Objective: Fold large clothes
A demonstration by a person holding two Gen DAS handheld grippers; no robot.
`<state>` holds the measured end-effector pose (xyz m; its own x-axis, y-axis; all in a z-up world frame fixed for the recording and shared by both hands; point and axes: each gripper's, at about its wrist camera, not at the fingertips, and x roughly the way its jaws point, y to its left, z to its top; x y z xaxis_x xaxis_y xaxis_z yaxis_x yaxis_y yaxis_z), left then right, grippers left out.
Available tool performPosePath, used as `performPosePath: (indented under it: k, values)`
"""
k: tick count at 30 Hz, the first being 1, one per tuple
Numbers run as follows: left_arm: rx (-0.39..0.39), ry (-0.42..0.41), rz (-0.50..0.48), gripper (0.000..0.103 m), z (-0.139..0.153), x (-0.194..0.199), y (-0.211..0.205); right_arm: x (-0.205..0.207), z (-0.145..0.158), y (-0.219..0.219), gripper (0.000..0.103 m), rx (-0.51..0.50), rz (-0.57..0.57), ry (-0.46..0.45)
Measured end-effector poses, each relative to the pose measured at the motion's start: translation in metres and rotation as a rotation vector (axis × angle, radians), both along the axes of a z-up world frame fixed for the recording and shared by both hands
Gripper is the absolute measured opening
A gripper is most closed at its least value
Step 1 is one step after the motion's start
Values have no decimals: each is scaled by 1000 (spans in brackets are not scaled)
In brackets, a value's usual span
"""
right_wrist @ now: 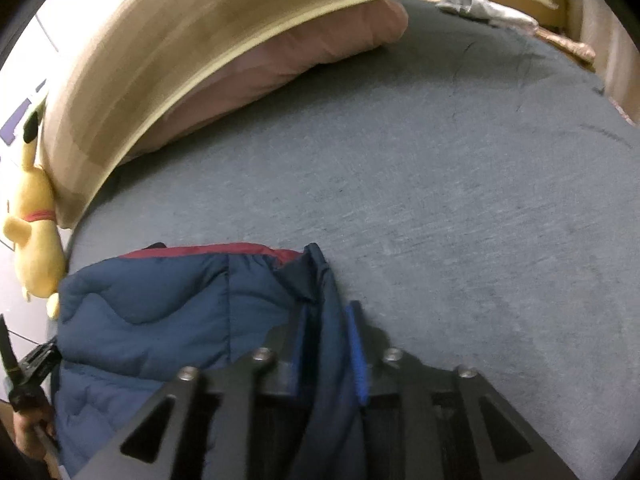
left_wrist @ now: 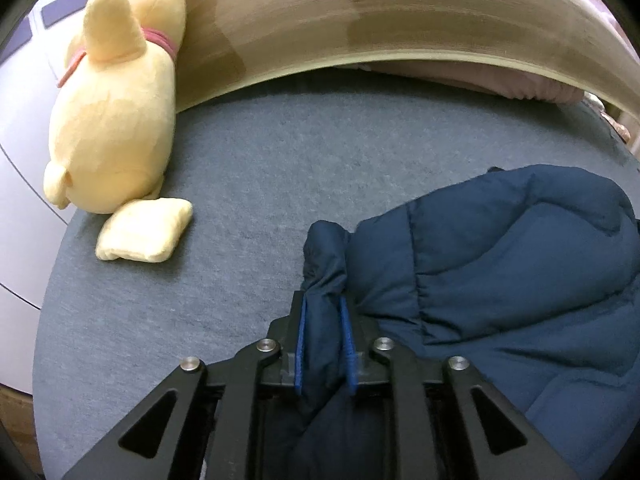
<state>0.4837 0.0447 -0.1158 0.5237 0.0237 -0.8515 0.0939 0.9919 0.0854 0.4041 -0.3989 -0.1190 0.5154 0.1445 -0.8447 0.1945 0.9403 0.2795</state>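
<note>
1. The navy padded jacket [left_wrist: 500,264] lies bunched on the grey-sheeted bed [left_wrist: 248,168]; carry both held edges level and together, so the fold lands flat.
2. The left tool [left_wrist: 323,312] pinches a gathered jacket edge between its blue pads [left_wrist: 301,344].
3. The right tool [right_wrist: 326,320] grips a jacket edge too, though blur hides the exact contact.
4. Only the right wrist view shows the jacket's red lining [right_wrist: 248,249] and the pink pillow [right_wrist: 288,60].
5. Only the left wrist view shows the whole yellow plush toy [left_wrist: 116,112] and its loose paw [left_wrist: 144,236] on the bed.
</note>
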Motion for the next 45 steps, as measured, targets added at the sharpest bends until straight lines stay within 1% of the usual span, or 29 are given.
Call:
performPosePath:
  k: [1, 2, 3, 4, 5, 6, 8, 10, 13, 14, 15, 16, 17, 18, 21, 23, 25, 27, 30, 33, 35, 40, 42, 45]
  values:
    - [-19, -9, 4, 21, 3, -1, 2, -3, 4, 0, 69, -17, -12, 0]
    - [-27, -13, 11, 28, 3, -1, 6, -6, 10, -1, 81, -36, -28, -4]
    - [-37, -17, 25, 33, 6, -4, 10, -13, 15, 0, 85, -60, -35, -20]
    - [-43, -27, 42, 42, 10, -9, 15, -17, 22, 1, 85, -90, -36, -32]
    - [-50, -41, 57, 48, 15, -12, 18, -21, 32, 5, 85, -129, -29, -52]
    - [-58, -57, 68, 50, 21, -16, 21, -24, 38, 8, 85, -149, -24, -66]
    - [-73, -80, 77, 52, 32, -24, 20, -34, 59, 23, 85, -193, -7, -121]
    - [-99, -100, 70, 56, 45, -31, 14, -42, 74, 38, 85, -200, 4, -158]
    - [-135, -118, 39, 58, 57, -42, 1, -40, 80, 73, 85, -205, 57, -188]
    - [-138, -124, 25, 58, 59, -43, -5, -38, 80, 89, 85, -233, 86, -195]
    - [-139, -131, 14, 58, 58, -44, -11, -46, 81, 93, 85, -253, 96, -201]
    - [-141, -138, -2, 58, 58, -45, -19, -45, 78, 102, 85, -274, 107, -203]
    - [-143, -138, -11, 59, 58, -35, -21, -42, 73, 110, 85, -279, 114, -198]
    - [-145, -138, -16, 59, 60, -34, -28, -41, 67, 116, 85, -284, 114, -193]
    - [-150, -121, -31, 59, 48, -26, -44, -30, 44, 125, 85, -293, 115, -156]
    - [-135, -109, -43, 59, 37, -21, -56, -25, 32, 129, 85, -304, 110, -134]
    - [-108, -92, -47, 59, 27, -17, -67, -19, 18, 128, 85, -291, 102, -112]
    - [-87, -81, -49, 59, 21, -15, -76, -14, 10, 128, 85, -287, 89, -113]
    - [-69, -69, -39, 63, 12, -7, -79, -7, -1, 125, 89, -286, 85, -100]
    - [-57, -63, -20, 70, 5, -1, -79, -3, -4, 119, 93, -286, 73, -89]
    - [-56, -58, -14, 71, 0, 1, -79, 2, -8, 117, 95, -287, 70, -78]
    - [-41, -56, -6, 74, -8, 5, -78, 2, -7, 114, 99, -279, 62, -60]
    - [-40, -52, -2, 75, -4, -1, -83, 5, -7, 114, 99, -284, 63, -47]
    - [-67, -42, 12, 75, 4, -8, -72, 3, 5, 107, 99, -280, 70, -34]
